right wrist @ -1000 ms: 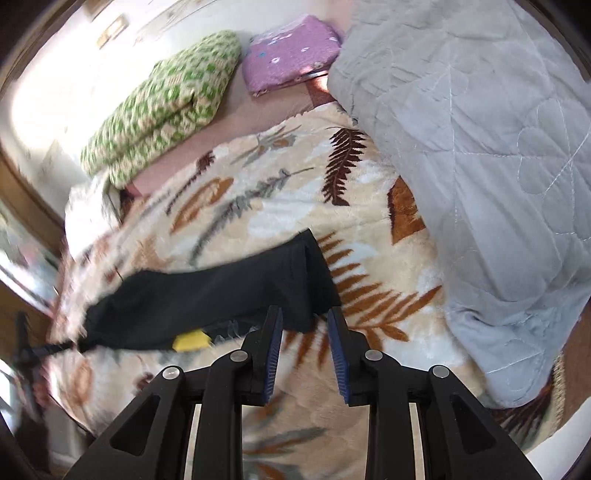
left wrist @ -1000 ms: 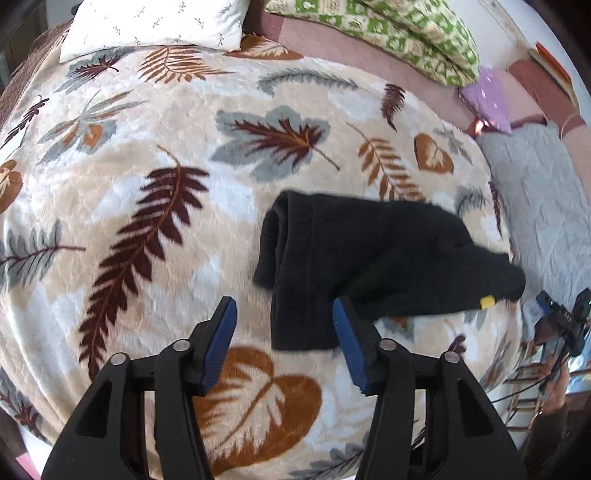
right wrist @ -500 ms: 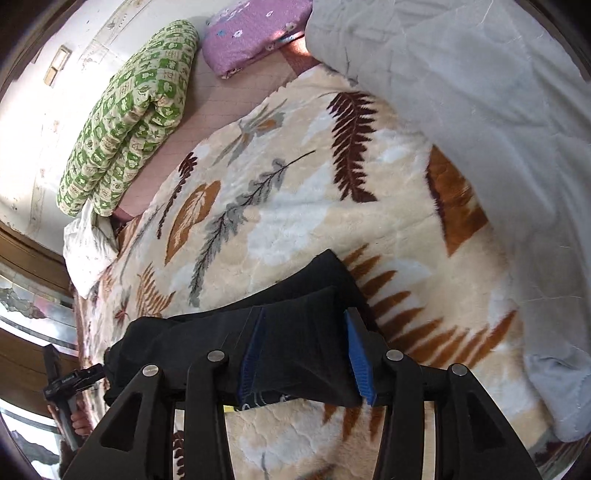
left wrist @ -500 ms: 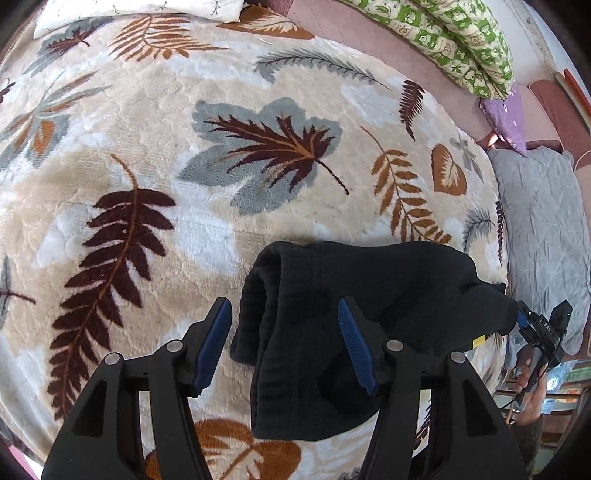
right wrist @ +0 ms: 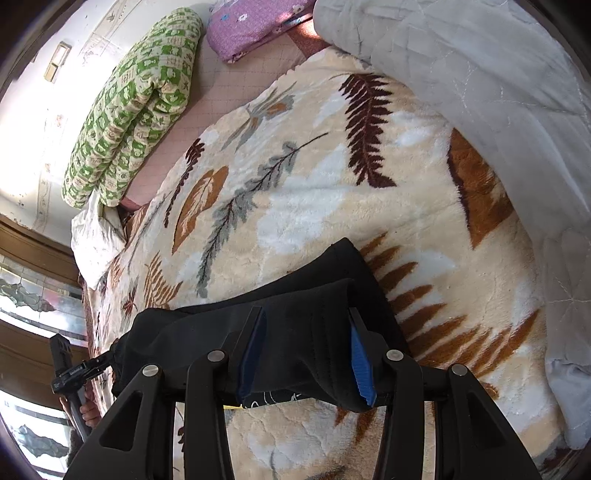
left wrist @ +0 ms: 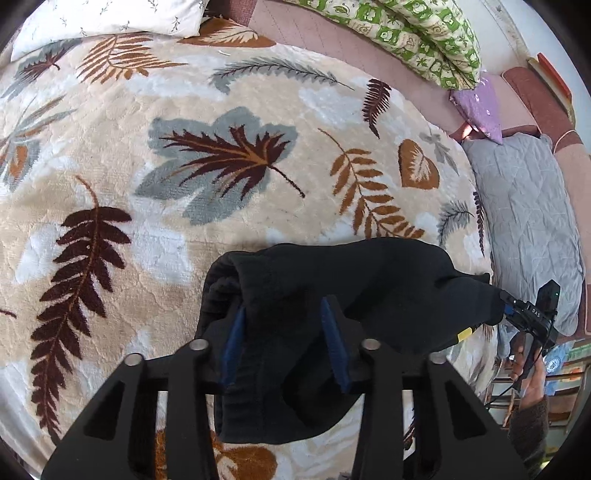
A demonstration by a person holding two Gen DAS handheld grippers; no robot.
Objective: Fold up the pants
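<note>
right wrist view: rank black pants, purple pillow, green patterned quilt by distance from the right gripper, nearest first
1. black pants: between the right gripper's fingers, at bottom centre.
2. green patterned quilt: rolled up at the upper left, by the wall.
3. purple pillow: top centre, at the bed's far end; only slightly beyond the quilt.

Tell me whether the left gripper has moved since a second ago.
Yes. The left gripper has moved forward over the blanket; its open fingers now straddle the black pants, which earlier lay ahead of them.
</note>
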